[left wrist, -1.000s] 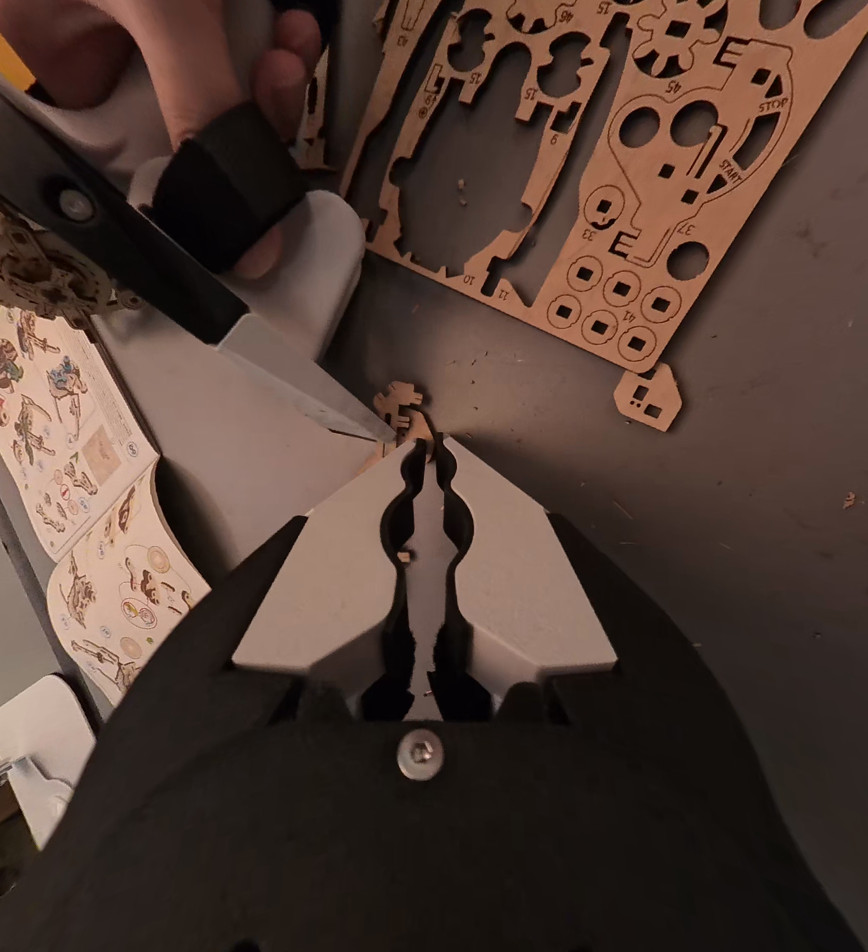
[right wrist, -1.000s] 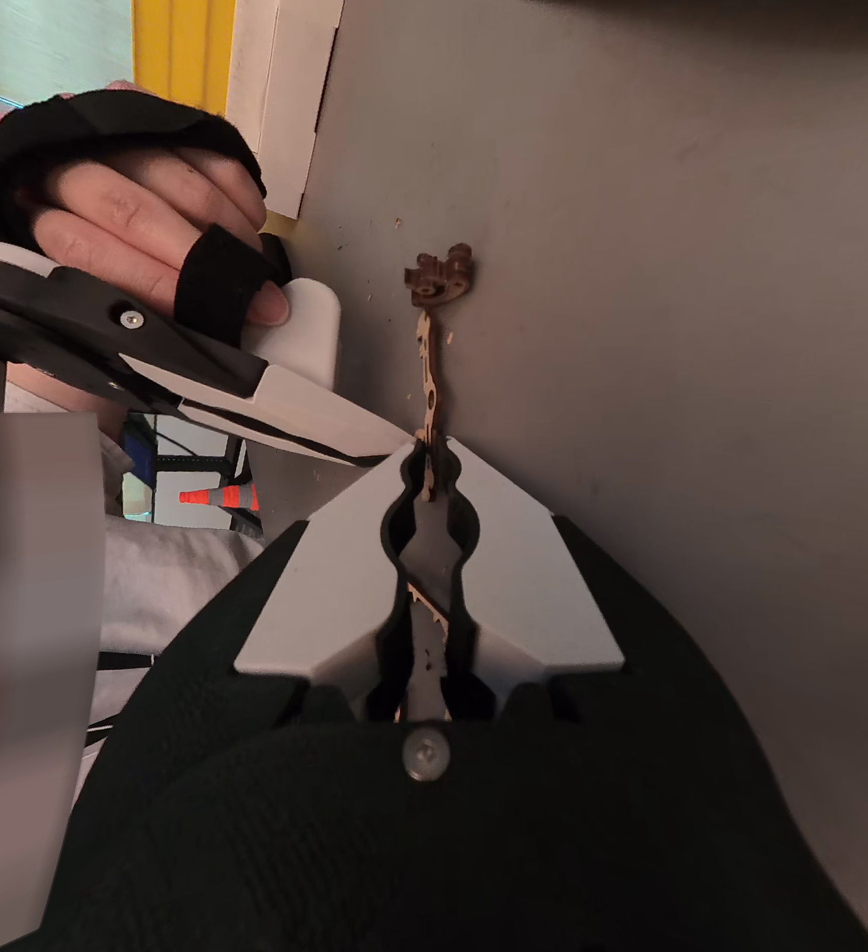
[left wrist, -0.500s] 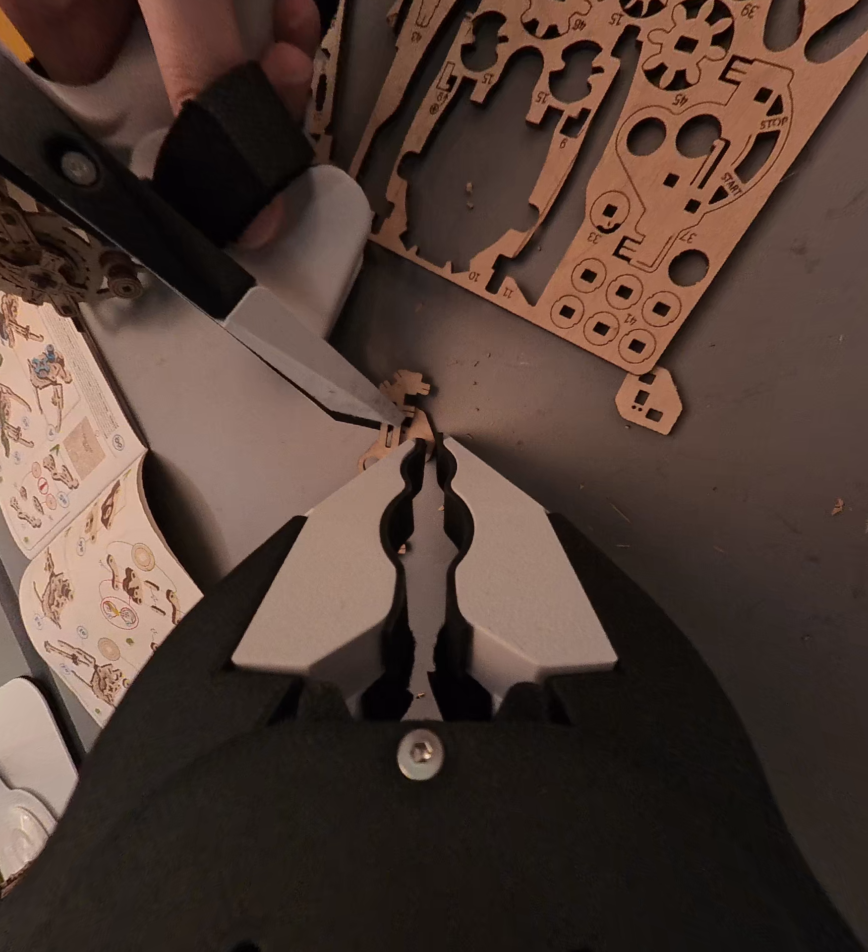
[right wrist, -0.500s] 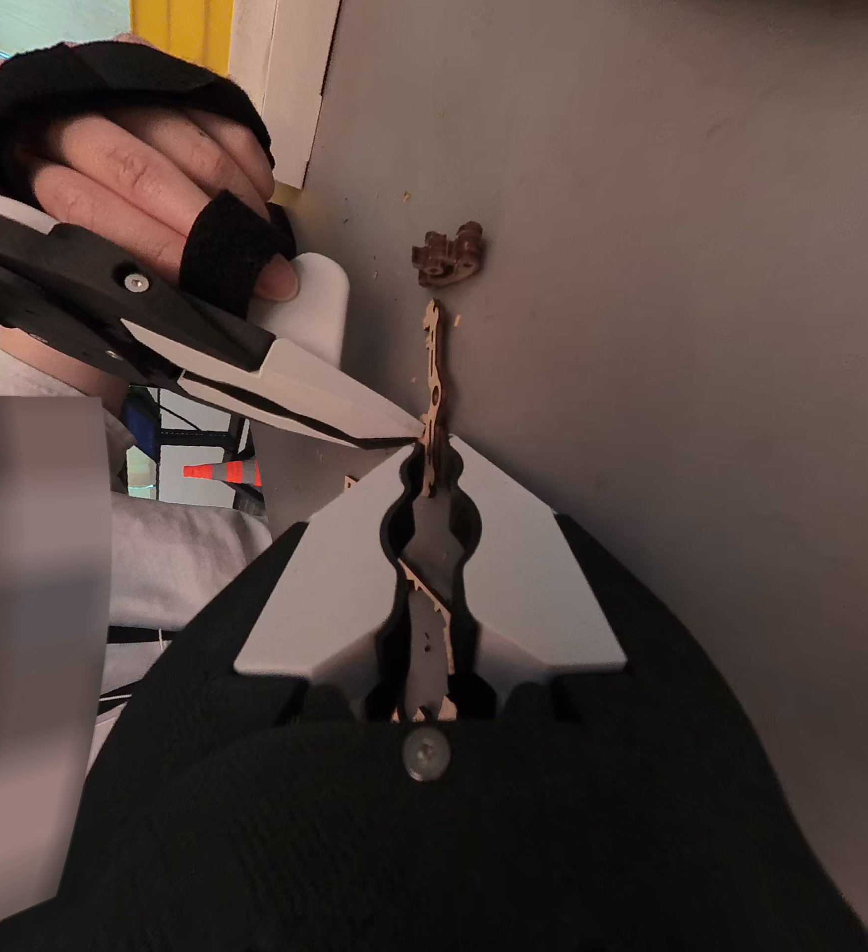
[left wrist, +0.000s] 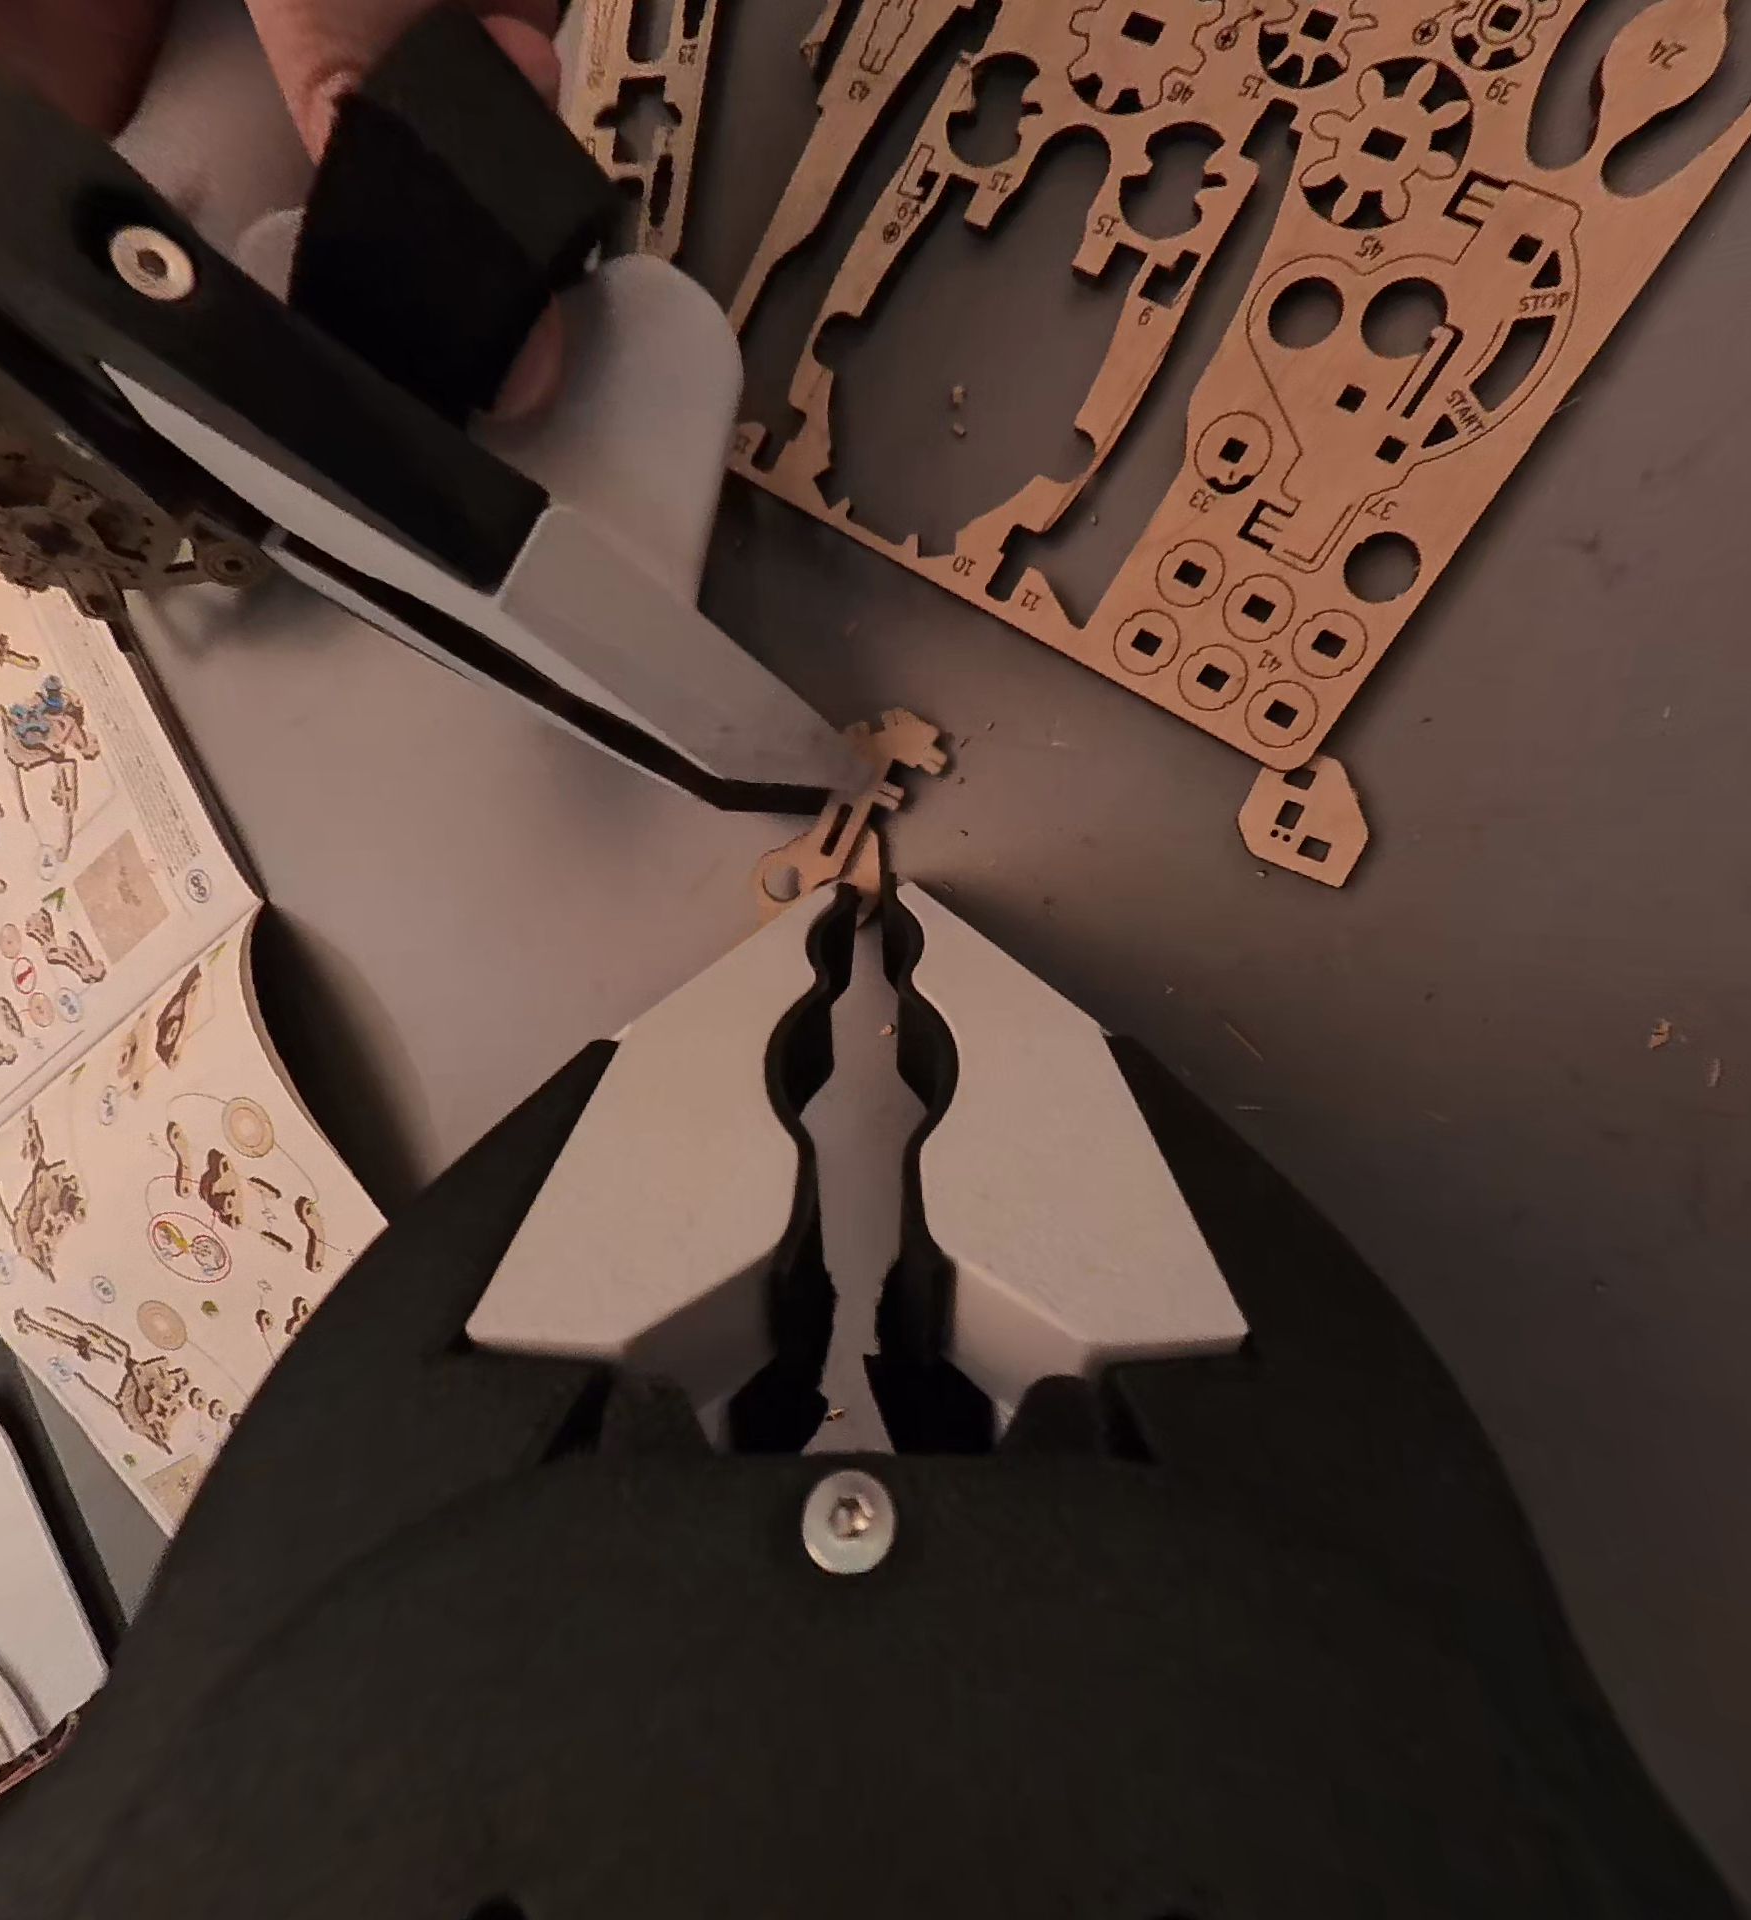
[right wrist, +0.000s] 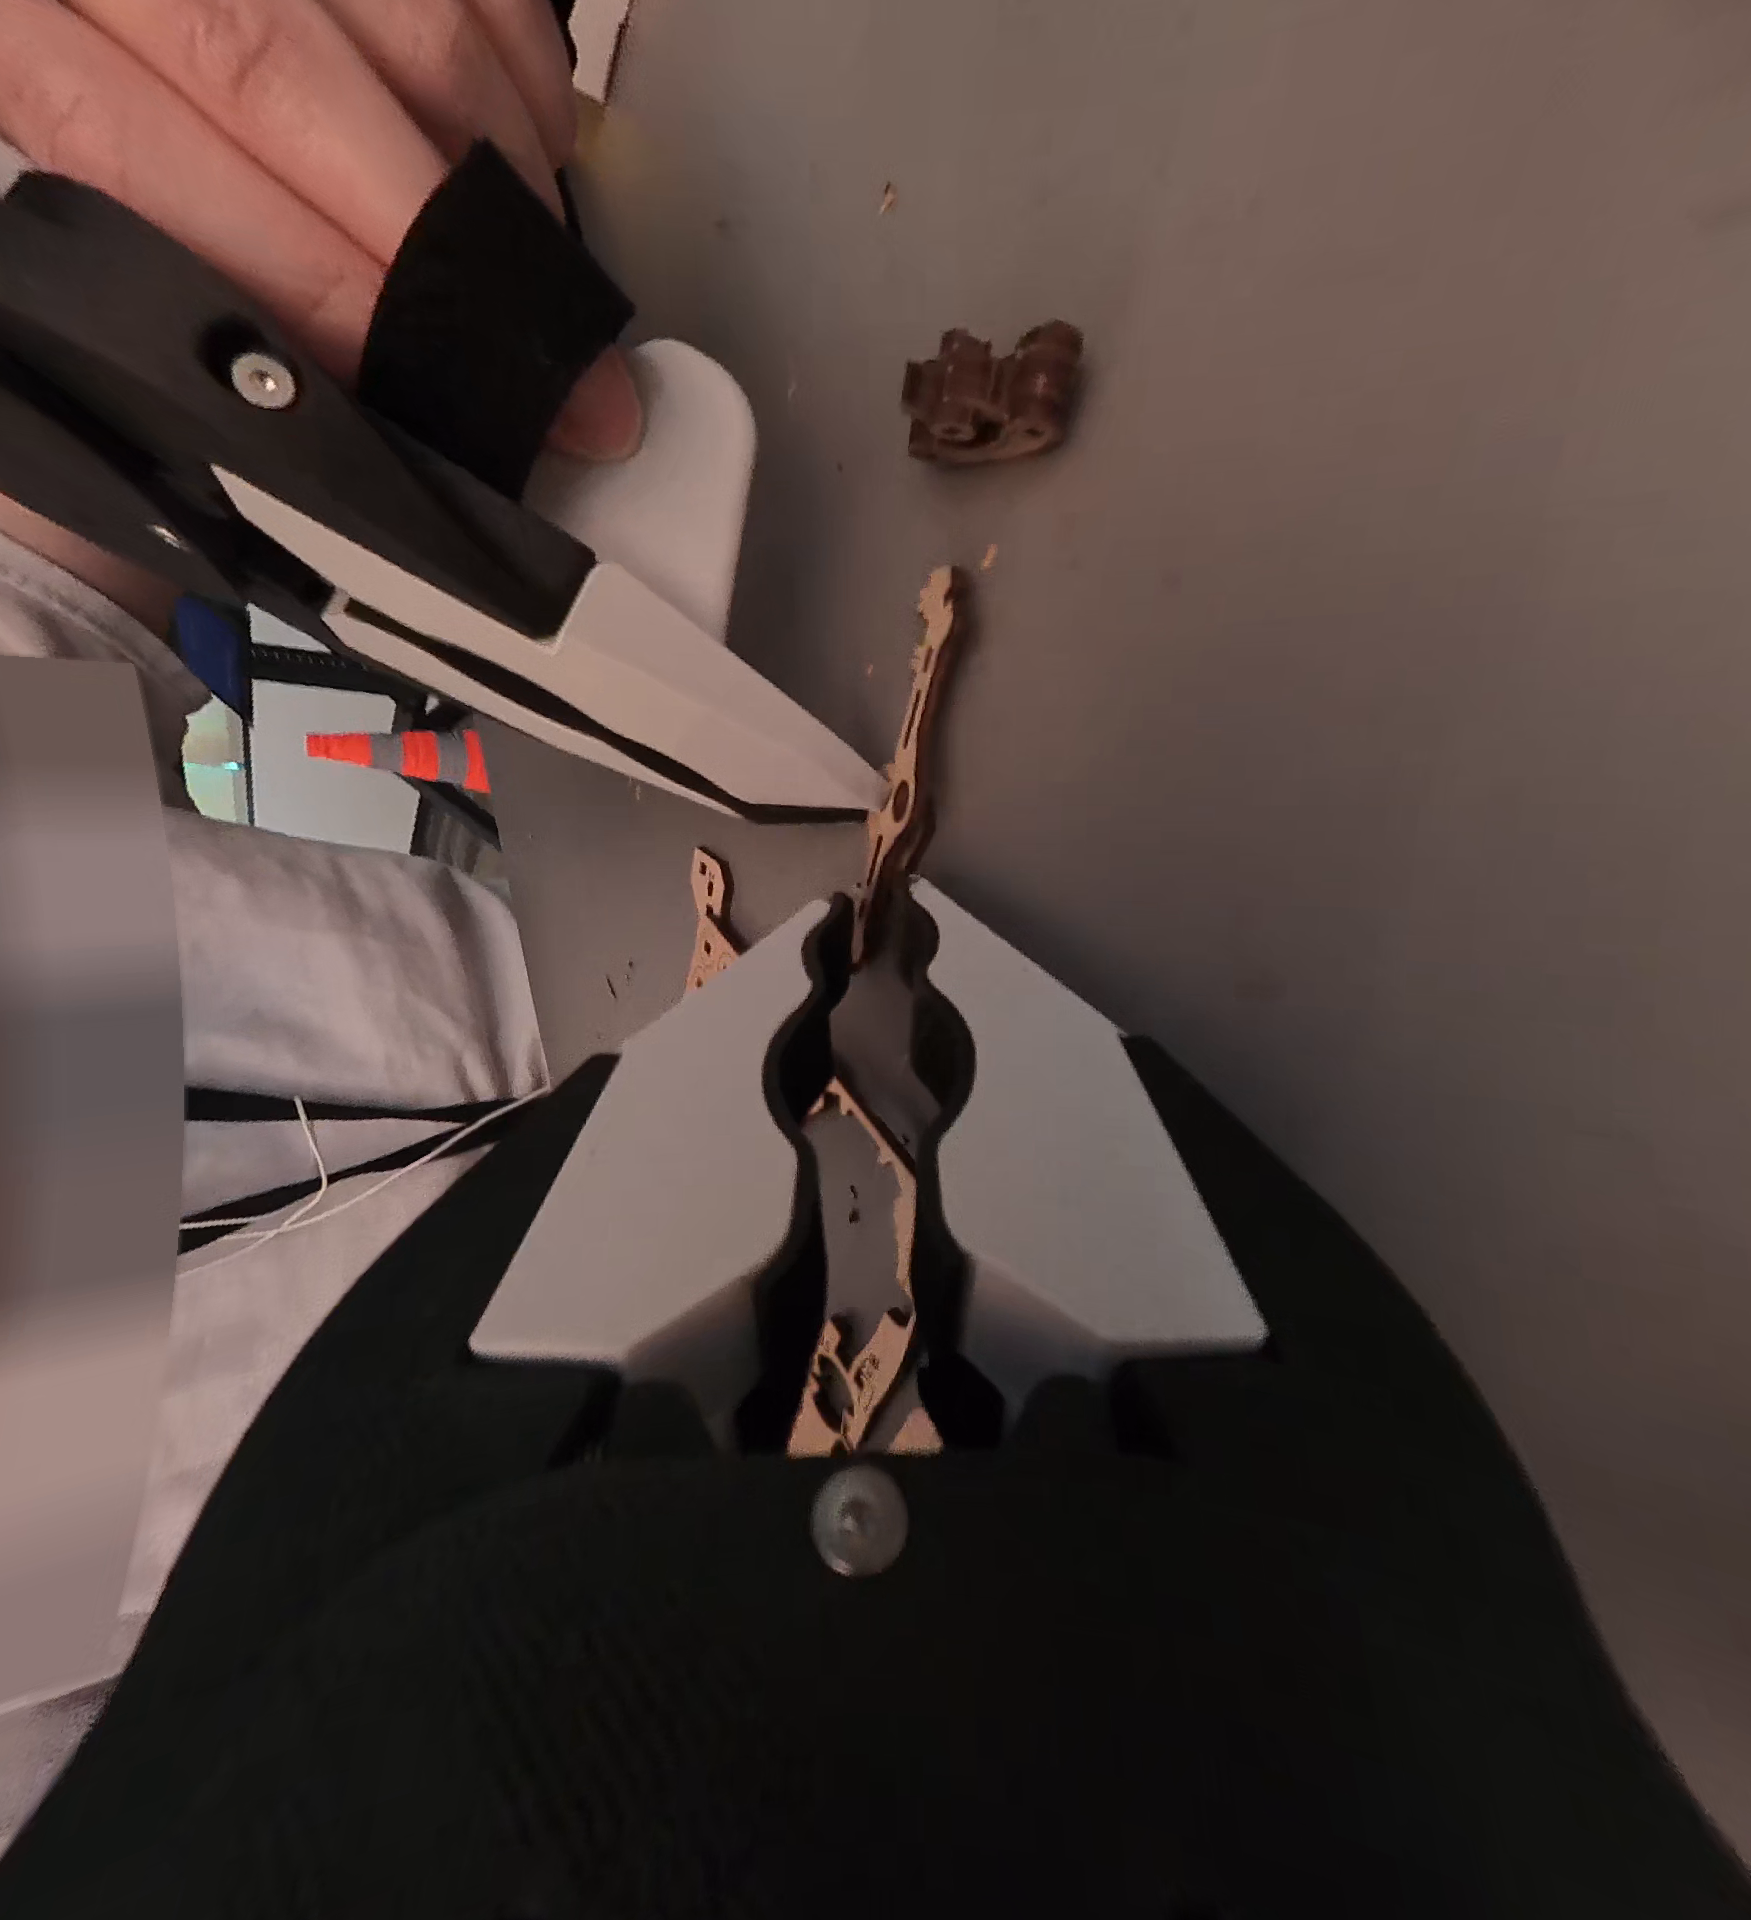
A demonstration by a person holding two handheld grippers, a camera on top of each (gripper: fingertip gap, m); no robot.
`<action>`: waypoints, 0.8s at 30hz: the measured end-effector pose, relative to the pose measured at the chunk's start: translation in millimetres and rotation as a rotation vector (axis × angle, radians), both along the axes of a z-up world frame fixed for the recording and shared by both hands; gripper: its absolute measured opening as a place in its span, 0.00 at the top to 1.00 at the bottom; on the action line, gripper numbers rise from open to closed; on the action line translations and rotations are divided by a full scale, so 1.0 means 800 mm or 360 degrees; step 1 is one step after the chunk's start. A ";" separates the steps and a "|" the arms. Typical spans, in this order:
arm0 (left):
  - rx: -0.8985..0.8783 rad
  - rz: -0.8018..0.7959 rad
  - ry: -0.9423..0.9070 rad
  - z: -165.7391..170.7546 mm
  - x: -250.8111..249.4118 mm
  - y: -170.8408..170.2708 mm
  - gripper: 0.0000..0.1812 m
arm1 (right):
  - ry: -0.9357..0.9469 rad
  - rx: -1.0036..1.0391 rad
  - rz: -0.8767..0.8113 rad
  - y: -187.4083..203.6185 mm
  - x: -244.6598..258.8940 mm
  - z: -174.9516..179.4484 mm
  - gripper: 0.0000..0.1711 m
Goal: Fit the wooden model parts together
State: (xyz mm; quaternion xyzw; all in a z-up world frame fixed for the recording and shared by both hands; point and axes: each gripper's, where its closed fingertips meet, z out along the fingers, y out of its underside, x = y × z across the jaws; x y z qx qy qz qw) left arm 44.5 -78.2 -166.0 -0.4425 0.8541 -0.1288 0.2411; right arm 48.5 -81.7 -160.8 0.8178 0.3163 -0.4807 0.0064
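A small flat wooden link (left wrist: 840, 831), slotted, with a ring at one end and a toothed end, is held just above the grey table (left wrist: 1473, 1039). My left gripper (left wrist: 863, 896) is shut on its lower edge. My right gripper (left wrist: 845, 774) comes in from the upper left and is shut on the toothed end. In the right wrist view the wooden link (right wrist: 928, 665) shows edge-on and tilted right, running out of my shut right gripper (right wrist: 876, 904). My left gripper (right wrist: 876, 800) pinches it at a hole. I cannot tell whether it is one piece or two.
A laser-cut plywood sheet (left wrist: 1266, 364) with several empty cut-outs lies at the back. A loose house-shaped offcut (left wrist: 1302, 821) lies beside it. An open instruction booklet (left wrist: 123, 987) and a part-built gear assembly (left wrist: 40, 509) lie at the left. A small dark wooden assembly (right wrist: 990, 395) sits farther off. Both grippers' tips are close together, under 4 cm apart. The loose house-shaped offcut (left wrist: 1302, 821) is about 7 centimeters from both grippers' fingertips. Seen from the right wrist view (right wrist: 710, 887) as well.
Both grippers stay shut and close together. The link has tilted, so its ring end now shows left of my left fingertips. In the right view it leans right, away from the dark assembly.
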 end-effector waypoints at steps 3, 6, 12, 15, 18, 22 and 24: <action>-0.0004 0.0007 0.0003 0.000 0.000 0.000 0.99 | -0.0052 0.0017 0.0066 -0.005 0.002 -0.001 0.97; -0.0010 0.0016 -0.0002 0.000 0.000 0.000 0.99 | -0.0104 0.0071 0.0078 -0.006 0.003 -0.003 0.98; -0.0013 0.0035 -0.0028 0.000 0.001 0.000 0.98 | -0.0101 0.0040 -0.0074 0.002 0.004 0.002 0.99; -0.0040 0.0059 -0.0036 0.000 0.001 0.000 0.98 | -0.0060 -0.0013 -0.0178 0.014 0.010 0.008 0.99; -0.0061 0.0071 -0.0026 0.001 -0.001 -0.002 0.95 | -0.0080 -0.0069 -0.0186 0.016 0.010 0.009 0.99; -0.0207 0.0146 -0.0135 0.021 0.002 -0.004 0.94 | -0.0074 -0.0019 -0.0144 0.019 0.005 0.017 0.99; -0.0269 0.0244 -0.0273 0.044 0.007 0.008 0.94 | -0.0118 0.0064 -0.0105 0.018 0.006 0.017 0.99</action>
